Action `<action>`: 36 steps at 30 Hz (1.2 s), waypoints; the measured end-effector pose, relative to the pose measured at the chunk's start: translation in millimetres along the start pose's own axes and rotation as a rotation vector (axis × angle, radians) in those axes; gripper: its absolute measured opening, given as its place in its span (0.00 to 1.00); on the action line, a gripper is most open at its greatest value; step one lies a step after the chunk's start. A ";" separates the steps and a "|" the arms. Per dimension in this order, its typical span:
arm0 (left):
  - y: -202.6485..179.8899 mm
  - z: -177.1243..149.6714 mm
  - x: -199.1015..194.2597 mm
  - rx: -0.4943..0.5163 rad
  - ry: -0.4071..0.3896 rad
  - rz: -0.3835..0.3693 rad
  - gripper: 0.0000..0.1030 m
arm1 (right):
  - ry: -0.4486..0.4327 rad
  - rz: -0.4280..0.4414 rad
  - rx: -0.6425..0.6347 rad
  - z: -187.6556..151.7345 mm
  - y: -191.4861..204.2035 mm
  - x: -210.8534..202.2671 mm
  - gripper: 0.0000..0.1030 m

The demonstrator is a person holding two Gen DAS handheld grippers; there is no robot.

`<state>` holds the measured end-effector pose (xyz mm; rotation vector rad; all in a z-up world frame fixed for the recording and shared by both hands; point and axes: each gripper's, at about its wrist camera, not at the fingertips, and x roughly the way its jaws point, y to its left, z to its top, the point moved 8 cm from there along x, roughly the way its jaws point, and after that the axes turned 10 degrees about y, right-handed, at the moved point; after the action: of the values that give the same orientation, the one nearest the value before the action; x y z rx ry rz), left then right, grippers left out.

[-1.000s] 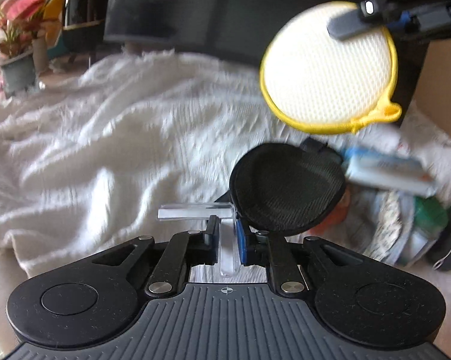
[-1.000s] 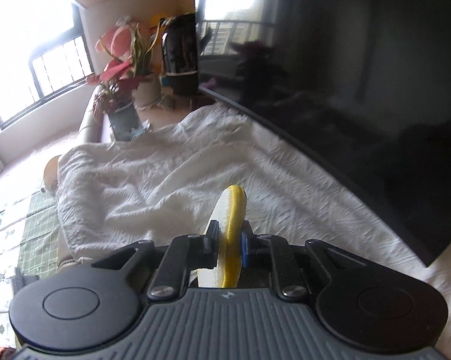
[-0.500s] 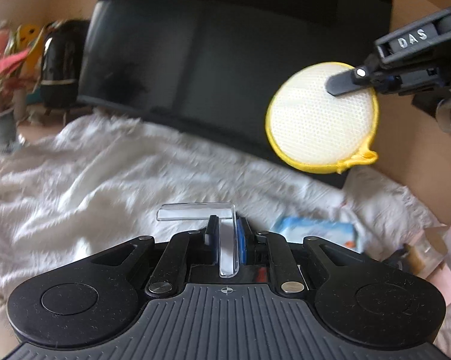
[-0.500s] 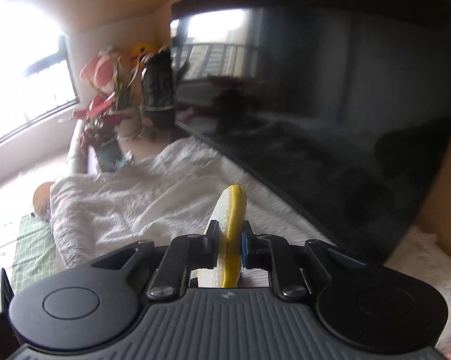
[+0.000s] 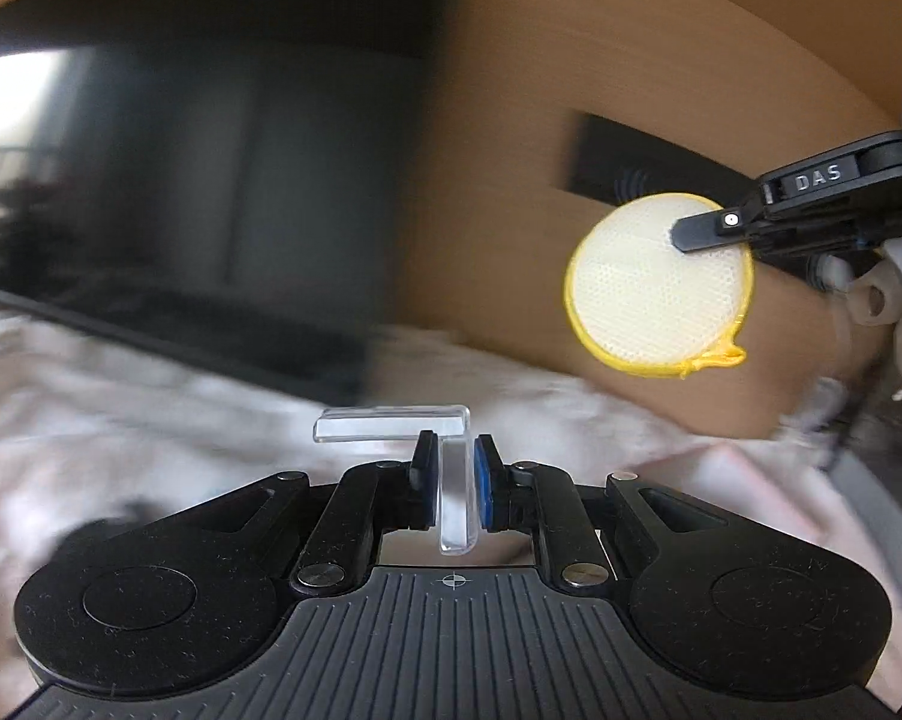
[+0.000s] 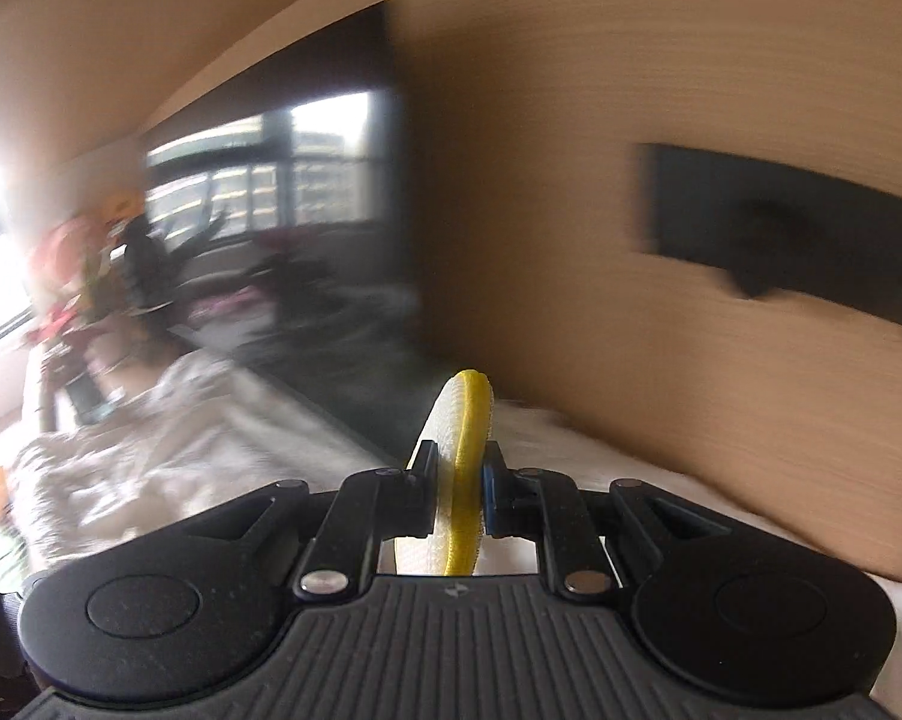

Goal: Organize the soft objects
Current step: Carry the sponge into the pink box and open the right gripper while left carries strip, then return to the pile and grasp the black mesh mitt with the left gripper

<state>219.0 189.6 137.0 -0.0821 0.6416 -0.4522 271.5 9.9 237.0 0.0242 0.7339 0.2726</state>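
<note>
My right gripper is shut on a round white mesh pad with a yellow rim, seen edge-on between the jaws. In the left wrist view the same pad hangs in the air at the right, pinched by the right gripper. My left gripper is shut on a clear plastic L-shaped piece that sticks up between its pads. Both grippers are raised above the white cloth.
A dark TV screen stands behind the white cloth against a wooden wall. A black panel hangs on the wall at the right. Flowers and a dark kettle sit at the far left. Both views are motion-blurred.
Both grippers have swung up and to the right; the view has moved from the cloth and the clutter to the TV edge and wooden wall. The black pouch has left the view.
</note>
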 end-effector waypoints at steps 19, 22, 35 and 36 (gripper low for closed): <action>-234.4 -37.9 167.1 0.158 0.257 -0.347 0.15 | -0.007 -0.148 0.437 -121.4 -230.9 -13.4 0.15; -226.0 -62.2 209.1 0.187 0.451 -0.199 0.16 | 0.090 -0.220 0.508 -149.9 -255.1 23.3 0.21; -216.9 -59.0 157.3 0.245 0.302 -0.167 0.17 | 0.030 -0.386 0.370 -202.3 -236.2 -4.8 0.54; -211.2 -59.3 148.1 0.236 0.283 -0.163 0.17 | 0.018 -0.395 0.352 -205.5 -228.2 -10.0 0.58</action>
<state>207.9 -60.6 51.4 0.1578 0.8578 -0.7012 182.0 -227.8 64.1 0.2079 0.7801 -0.2358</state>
